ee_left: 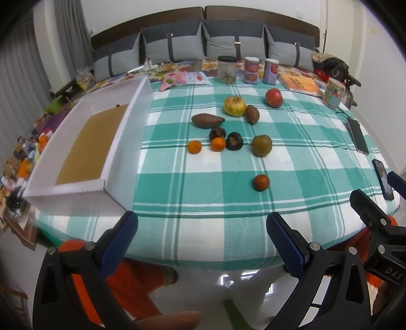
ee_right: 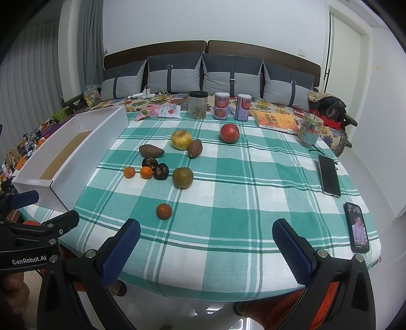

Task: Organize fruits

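Nothing is picked yet: both the left gripper (ee_left: pixel 201 233) and right gripper (ee_right: pixel 205 240) hang with jaws wide and empty at the table's near edge. Ahead of the right jaws lies the nearest orange (ee_right: pixel 164 211); the white box (ee_left: pixel 114 142) waits beyond the left jaws, so I'd judge a reach and grasp comes next

walls: I see plain white wall (ee_right: pixel 203 22) | seating: dark wooden bench (ee_right: pixel 157 49) with four grey cushions (ee_right: pixel 175 76) | left: grey curtains (ee_right: pixel 86 38) | right: white door (ee_right: pixel 347 58) | floor: glossy white floor (ee_left: pixel 228 279), reflecting light
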Tool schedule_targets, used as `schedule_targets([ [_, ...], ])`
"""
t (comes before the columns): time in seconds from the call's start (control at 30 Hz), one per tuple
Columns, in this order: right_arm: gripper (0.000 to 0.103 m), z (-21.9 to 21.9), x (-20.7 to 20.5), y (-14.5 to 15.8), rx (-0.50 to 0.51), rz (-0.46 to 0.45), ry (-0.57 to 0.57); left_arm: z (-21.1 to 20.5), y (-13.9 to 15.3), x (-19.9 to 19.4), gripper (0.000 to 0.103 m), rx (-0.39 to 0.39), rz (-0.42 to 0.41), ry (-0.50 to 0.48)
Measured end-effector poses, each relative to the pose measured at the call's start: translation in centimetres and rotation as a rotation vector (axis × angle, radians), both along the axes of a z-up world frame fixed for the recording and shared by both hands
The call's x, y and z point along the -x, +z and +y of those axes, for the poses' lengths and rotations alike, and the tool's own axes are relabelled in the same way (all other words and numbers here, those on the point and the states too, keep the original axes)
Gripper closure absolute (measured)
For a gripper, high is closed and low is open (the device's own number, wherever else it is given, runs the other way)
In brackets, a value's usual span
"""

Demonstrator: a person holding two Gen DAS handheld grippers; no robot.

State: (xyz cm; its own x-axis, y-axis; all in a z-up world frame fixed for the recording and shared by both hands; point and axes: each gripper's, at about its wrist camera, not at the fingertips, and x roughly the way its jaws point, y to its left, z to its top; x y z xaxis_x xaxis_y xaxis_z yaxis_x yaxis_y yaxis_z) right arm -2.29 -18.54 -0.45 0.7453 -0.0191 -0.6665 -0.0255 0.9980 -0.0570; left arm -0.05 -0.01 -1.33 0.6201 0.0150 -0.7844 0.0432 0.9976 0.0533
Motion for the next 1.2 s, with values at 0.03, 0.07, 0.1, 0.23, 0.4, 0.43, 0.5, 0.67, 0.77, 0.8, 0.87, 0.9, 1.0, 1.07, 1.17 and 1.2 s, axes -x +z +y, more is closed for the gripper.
schedule_targets([
  [0.03,0.0,0.0,0.0,0.0,0.0,0.0,0.0,0.0,-0.1,0.0,0.001,-0.001,0.001,0.0],
  [0.07,0.0,0.0,0.0,-0.1,0.0,0.002,0.0,0.0,0.0,0.0,0.001,0.0,0.001,0.0],
  [0.1,0.0,0.0,0.0,-0.1,0.0,0.001,0.0,0.0,-0.1,0.1,0.001,0.001,0.002,0.0],
  [0.23,0.0,0.0,0.0,-0.1,0.0,0.001,0.0,0.0,-0.1,0.1,0.001,0.0,0.002,0.001],
  [0.4,0.0,0.0,-0.1,-0.1,0.0,0.002,0.0,0.2,-0.7,0.1,0.001,0.0,0.007,-0.001],
  [0.43,0.0,0.0,-0.1,-0.2,0.0,0.003,-0.001,0.3,-0.8,0.1,0.001,0.001,0.008,-0.001],
  [0.5,0.0,0.0,-0.1,-0.2,0.0,0.004,0.0,0.3,-0.8,0.1,0.001,0.001,0.008,-0.001],
  [0.67,0.0,0.0,-0.1,-0.8,0.0,0.01,0.0,0.4,-1.0,0.1,0.001,0.002,0.016,0.001],
  [0.77,0.0,0.1,-0.3,-1.5,0.001,0.019,-0.001,0.4,-1.1,0.0,0.001,0.0,0.023,0.002],
  [0.8,0.0,0.1,-0.3,-1.6,0.001,0.021,-0.001,0.4,-1.1,0.0,0.001,0.0,0.025,0.002],
  [0.87,0.0,0.1,-0.5,-1.6,0.002,0.026,-0.001,0.4,-1.1,-0.3,0.001,0.0,0.032,0.003],
  [0.9,0.0,0.1,-0.6,-1.6,0.002,0.029,-0.001,0.3,-1.0,-0.4,0.001,0.0,0.035,0.003],
  [1.0,0.0,0.1,-0.7,-1.6,0.001,0.037,0.0,0.3,-1.0,-0.5,0.001,-0.001,0.04,0.004],
  [1.07,0.0,0.1,-0.8,-1.6,0.002,0.039,0.0,0.3,-1.1,-0.7,0.001,-0.002,0.042,0.007],
  [1.17,0.0,0.1,-0.8,-1.6,0.001,0.04,0.0,0.4,-1.1,-0.8,0.001,-0.005,0.047,0.009],
  [1.2,0.0,0.1,-0.8,-1.6,0.001,0.04,0.0,0.3,-1.2,-0.8,0.001,-0.006,0.049,0.009],
])
